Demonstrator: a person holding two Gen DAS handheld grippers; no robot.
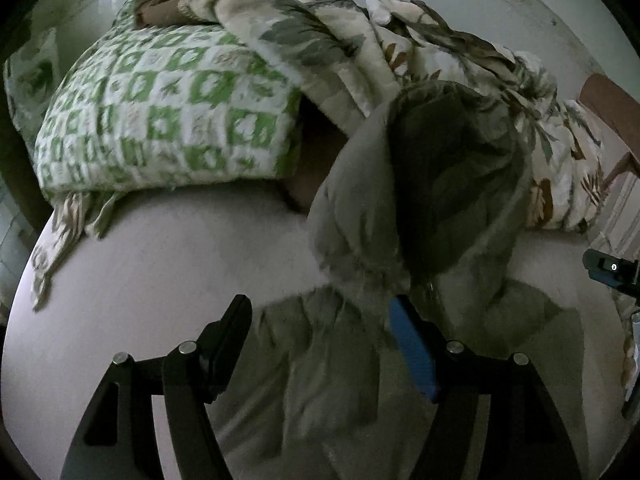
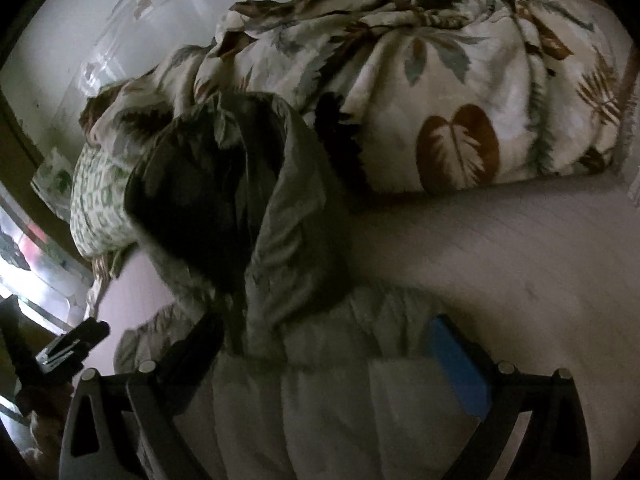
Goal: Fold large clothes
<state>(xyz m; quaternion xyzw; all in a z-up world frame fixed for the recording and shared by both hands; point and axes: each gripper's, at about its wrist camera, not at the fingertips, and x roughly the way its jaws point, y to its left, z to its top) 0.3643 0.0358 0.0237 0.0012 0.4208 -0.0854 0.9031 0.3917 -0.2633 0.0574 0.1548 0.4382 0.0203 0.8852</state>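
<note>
Pillow point(image 1: 160, 120) lying far left on bed point(image 1: 140, 260). Left gripper point(image 1: 320, 340) hovering, jaws standing wide, clasping nothing. Jacket point(image 1: 420, 208) lying just ahead, between both grippers, hood pointing away, long axis running away from them. Right gripper point(image 2: 332, 360) straddling jacket, jaws wide; grip unclear. Quilt point(image 2: 460, 100) crowding far edge; bare bed opening right.

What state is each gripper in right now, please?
Left gripper: open, above the grey padded jacket, gripping nothing.
Right gripper: open, jacket beneath its fingers, gripping nothing.
</note>
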